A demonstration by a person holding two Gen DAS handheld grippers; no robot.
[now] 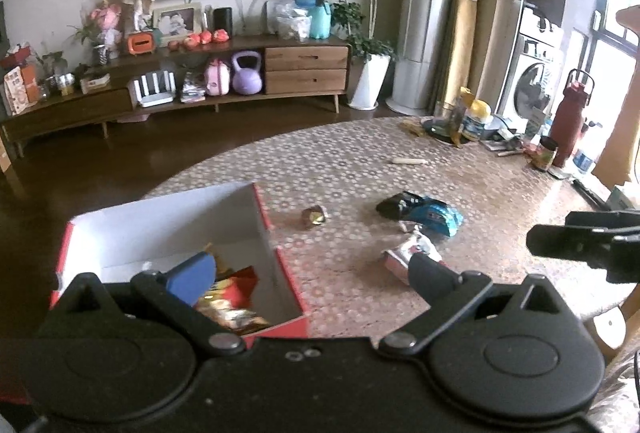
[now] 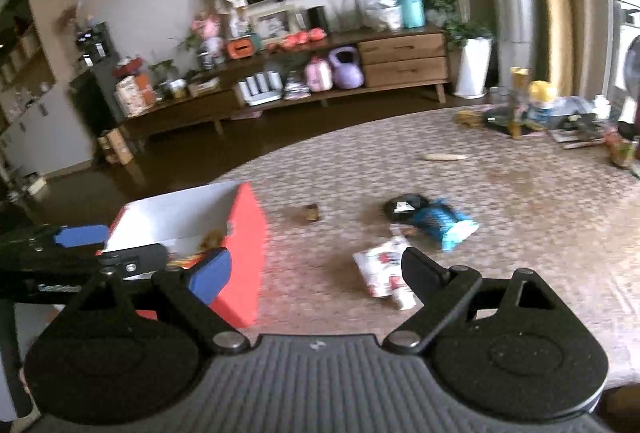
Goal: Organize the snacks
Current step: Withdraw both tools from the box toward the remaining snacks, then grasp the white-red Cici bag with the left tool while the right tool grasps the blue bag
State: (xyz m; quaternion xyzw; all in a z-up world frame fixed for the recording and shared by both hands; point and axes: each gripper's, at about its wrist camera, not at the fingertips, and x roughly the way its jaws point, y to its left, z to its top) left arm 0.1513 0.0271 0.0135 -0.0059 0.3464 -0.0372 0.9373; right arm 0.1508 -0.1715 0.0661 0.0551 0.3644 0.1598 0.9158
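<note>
The left gripper has its fingers spread wide with nothing between them: the blue-padded finger hangs over the open mouth of the red cardboard box with white inner walls, and the black finger sits over the patterned tabletop, in front of a white and red snack packet. Inside the box lie red and gold wrapped snacks. The right gripper also stands with its fingers apart and empty, its blue pad in front of the box's red side wall and its black finger overlapping the same white and red packet. Beyond the packet, still on the tabletop, lies a blue and black crinkled snack bag, and just to its left, apart from it, a small brown and gold wrapped sweet. Farther off rests a pale stick-shaped item. At the far right edge of the tabletop stand jars and bottles, among them a dark red flask. Across the dark floor runs a long wooden sideboard.
</note>
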